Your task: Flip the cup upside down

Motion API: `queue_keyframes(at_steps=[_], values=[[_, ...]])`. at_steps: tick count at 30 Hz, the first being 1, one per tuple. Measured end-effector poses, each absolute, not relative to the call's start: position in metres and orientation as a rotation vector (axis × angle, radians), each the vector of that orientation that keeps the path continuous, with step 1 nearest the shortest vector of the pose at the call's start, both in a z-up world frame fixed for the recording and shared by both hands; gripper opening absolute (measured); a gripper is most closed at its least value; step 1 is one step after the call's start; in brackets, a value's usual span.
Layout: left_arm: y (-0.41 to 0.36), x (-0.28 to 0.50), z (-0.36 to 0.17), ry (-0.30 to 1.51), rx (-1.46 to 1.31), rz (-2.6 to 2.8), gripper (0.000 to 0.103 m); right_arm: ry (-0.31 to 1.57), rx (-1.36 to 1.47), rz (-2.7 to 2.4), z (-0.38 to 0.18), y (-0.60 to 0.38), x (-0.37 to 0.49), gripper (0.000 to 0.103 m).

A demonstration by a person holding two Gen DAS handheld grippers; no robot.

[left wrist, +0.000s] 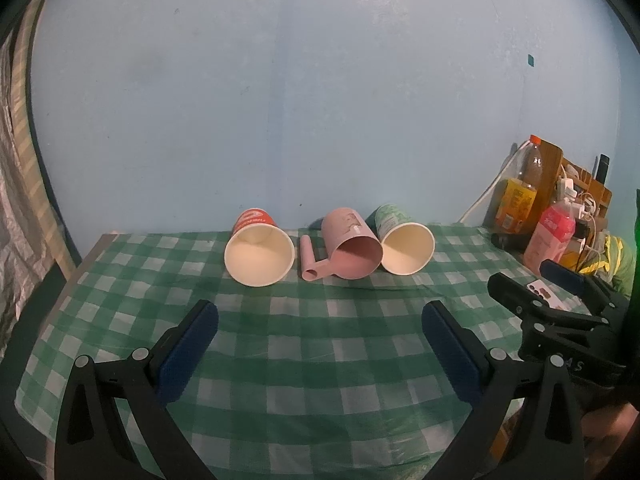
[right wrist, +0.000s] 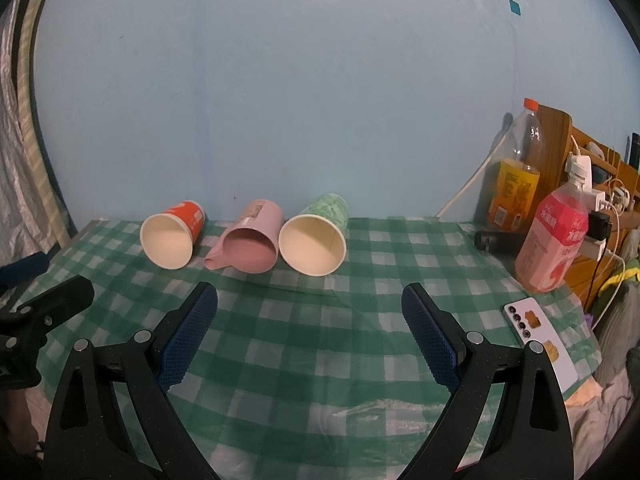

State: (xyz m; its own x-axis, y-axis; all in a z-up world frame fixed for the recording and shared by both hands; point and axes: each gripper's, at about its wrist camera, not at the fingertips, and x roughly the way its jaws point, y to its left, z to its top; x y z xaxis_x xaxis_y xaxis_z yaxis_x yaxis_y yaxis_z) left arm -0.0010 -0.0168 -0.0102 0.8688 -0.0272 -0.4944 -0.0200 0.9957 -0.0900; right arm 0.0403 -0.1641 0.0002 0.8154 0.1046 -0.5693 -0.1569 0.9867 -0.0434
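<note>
1. Bare checked tablecloth [right wrist: 304,344] is lying between both wide-open grippers and the row of cups; nothing is standing in that stretch.
2. The red cup [left wrist: 259,251], pink cup [left wrist: 352,246] and green cup [left wrist: 404,242] are lying close together; gaps between them are looking narrow.
3. On the right, a pink bottle [right wrist: 554,240], yellow-labelled bottle [right wrist: 518,178] and phone [right wrist: 540,336] are crowding the edge.

Probably a home: checked tablecloth [right wrist: 320,344], drink bottles [right wrist: 552,240], charger clutter [right wrist: 596,200].
</note>
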Motion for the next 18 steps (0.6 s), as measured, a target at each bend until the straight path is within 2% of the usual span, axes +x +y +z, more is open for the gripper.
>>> queue_keyframes(at_steps=[18], values=[[-0.01,0.088,0.012,0.685,-0.072,0.012,0.103,0.676,-0.026,0.178,0.015,-0.197,0.095,0.092]])
